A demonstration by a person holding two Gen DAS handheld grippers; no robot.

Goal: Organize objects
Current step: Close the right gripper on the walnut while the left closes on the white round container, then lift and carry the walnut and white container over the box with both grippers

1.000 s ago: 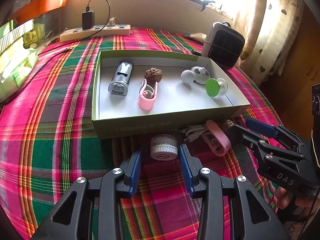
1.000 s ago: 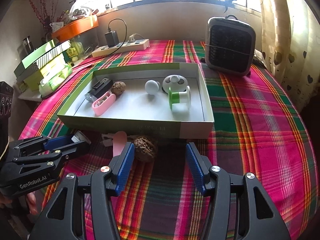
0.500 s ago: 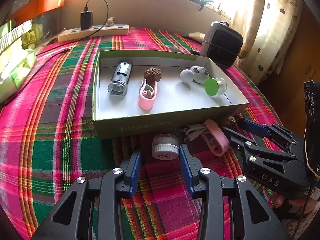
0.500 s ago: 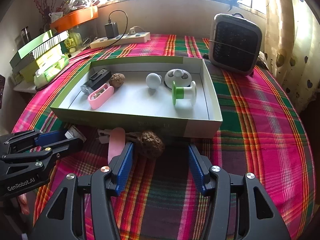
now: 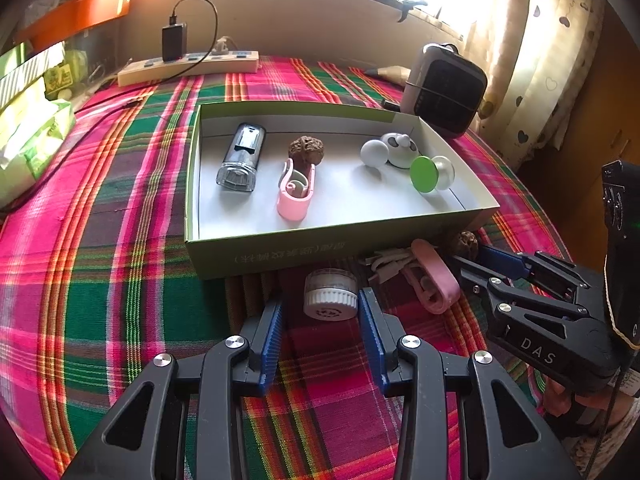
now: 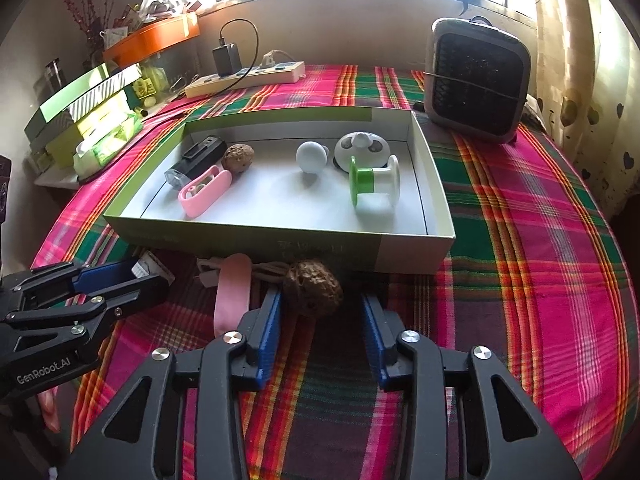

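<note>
Left wrist view
Left gripper (image 5: 320,312): sat at 6 o'clock, jaws apart, straddled small white-capped jar (image 5: 330,295); right pad close to cap, gap on left side, no squeeze seen.
Jar: lay on plaid tablecloth (image 5: 120,240), just before front wall of green box (image 5: 256,256).
Box contents: clear grey case (image 5: 241,158) at 10 o'clock, brown walnut (image 5: 306,149) behind pink clip (image 5: 295,196), white ball (image 5: 374,153), white round gadget (image 5: 398,149), green-and-white spool (image 5: 432,171) at 2 o'clock.
Loose items: pink holder with white cable (image 5: 434,282) at 3 o'clock of jar, second walnut (image 5: 464,242) beyond.
Right gripper (image 5: 480,264): reached in from 4 o'clock toward that walnut.

Right wrist view
Right gripper (image 6: 320,312): jaws closing, second walnut (image 6: 312,288) between them; touched left pad, gap on right side remained.
Walnut place: on cloth, just before box (image 6: 408,252) front wall.
Left gripper (image 6: 136,276): entered at 9 o'clock, jar mostly hidden between fingers.
Background: grey heater (image 6: 478,84) at 1 o'clock, power strip (image 6: 244,78) at 11 o'clock.
</note>
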